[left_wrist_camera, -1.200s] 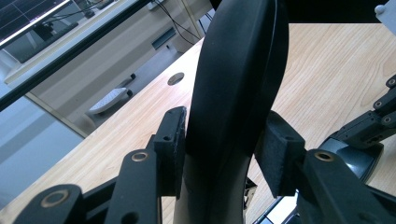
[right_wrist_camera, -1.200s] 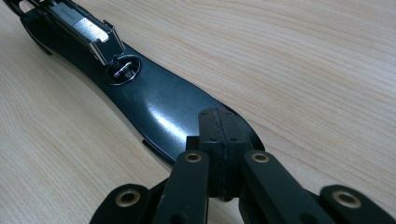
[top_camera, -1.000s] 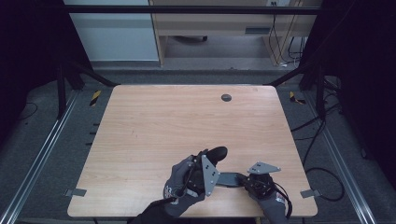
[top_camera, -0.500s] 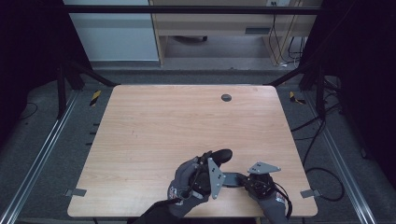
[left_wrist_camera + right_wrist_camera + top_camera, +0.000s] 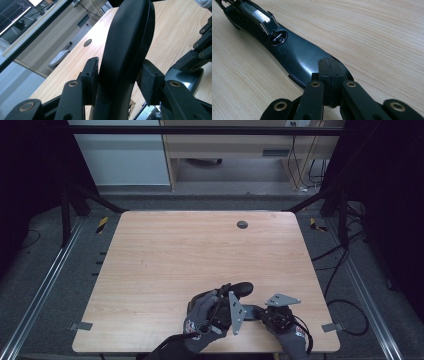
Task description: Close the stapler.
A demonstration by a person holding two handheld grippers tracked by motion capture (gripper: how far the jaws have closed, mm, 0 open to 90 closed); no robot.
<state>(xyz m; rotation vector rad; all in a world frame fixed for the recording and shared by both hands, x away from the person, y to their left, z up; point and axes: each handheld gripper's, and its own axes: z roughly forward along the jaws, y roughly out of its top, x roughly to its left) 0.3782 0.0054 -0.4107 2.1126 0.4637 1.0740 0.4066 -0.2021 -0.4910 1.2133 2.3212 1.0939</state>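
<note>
Left gripper [image 5: 117, 82] fingers [image 5: 90, 75] clamp the black handle [image 5: 127, 45]; right gripper [image 5: 329, 82] fingers [image 5: 324, 72] are pressed together above it, over the bench [image 5: 200, 250].

A black tool [image 5: 240, 290] lies at the table's [image 5: 165, 265] near edge, between the left gripper [image 5: 227, 307] and right gripper [image 5: 267, 312]; a round grommet [image 5: 242, 224] sits far behind.

Both hands wear grey knit gloves with red-and-white markings near the cuff, left hand [image 5: 205, 312] and right hand [image 5: 292, 340]. Dark sleeve behind the left one. Each gripper has a grey three-cornered plate behind its jaws. Jaws are matte black linkage bars with brass-ringed pivot holes and small screws set in the pads.
</note>
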